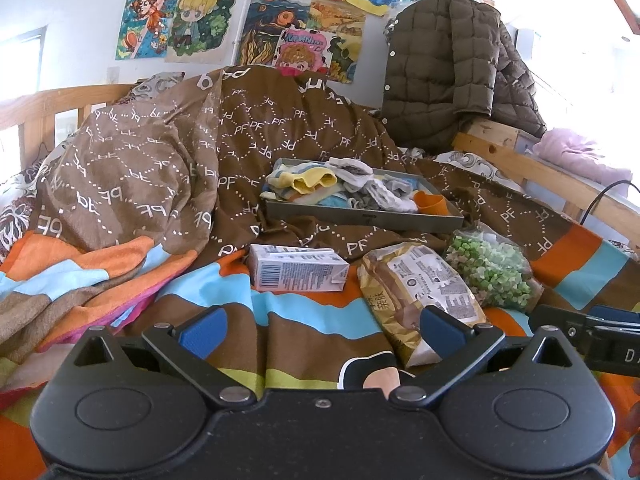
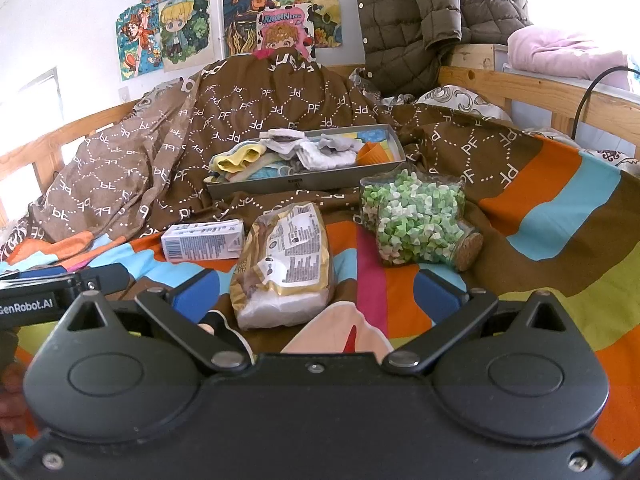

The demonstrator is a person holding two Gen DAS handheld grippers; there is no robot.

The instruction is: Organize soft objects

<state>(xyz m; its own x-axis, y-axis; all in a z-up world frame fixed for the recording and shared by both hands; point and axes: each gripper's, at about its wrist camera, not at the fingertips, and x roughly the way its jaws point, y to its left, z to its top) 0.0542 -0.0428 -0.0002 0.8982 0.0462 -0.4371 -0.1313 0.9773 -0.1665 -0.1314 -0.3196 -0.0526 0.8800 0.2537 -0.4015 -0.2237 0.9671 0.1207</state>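
Observation:
A grey tray (image 1: 360, 216) (image 2: 304, 182) rests on the rumpled brown quilt and holds several soft items: yellow and white socks (image 1: 308, 180) (image 2: 236, 162) and an orange cup (image 1: 430, 202) (image 2: 374, 154). In front of it on the striped bedspread lie a small white carton (image 1: 296, 268) (image 2: 202, 240), a gold bread bag (image 1: 420, 296) (image 2: 286, 264) and a glass jar of green and white paper stars (image 1: 490, 268) (image 2: 416, 220). My left gripper (image 1: 320, 332) is open, its right pad near the bread bag. My right gripper (image 2: 318, 294) is open around the bread bag's near end.
A brown "PF" quilt (image 1: 180, 160) is heaped across the bed. A quilted olive jacket (image 1: 444, 68) (image 2: 420, 12) hangs at the back right above a wooden bed rail (image 2: 540, 88). A black cable (image 2: 592, 88) runs over the rail. Drawings cover the wall.

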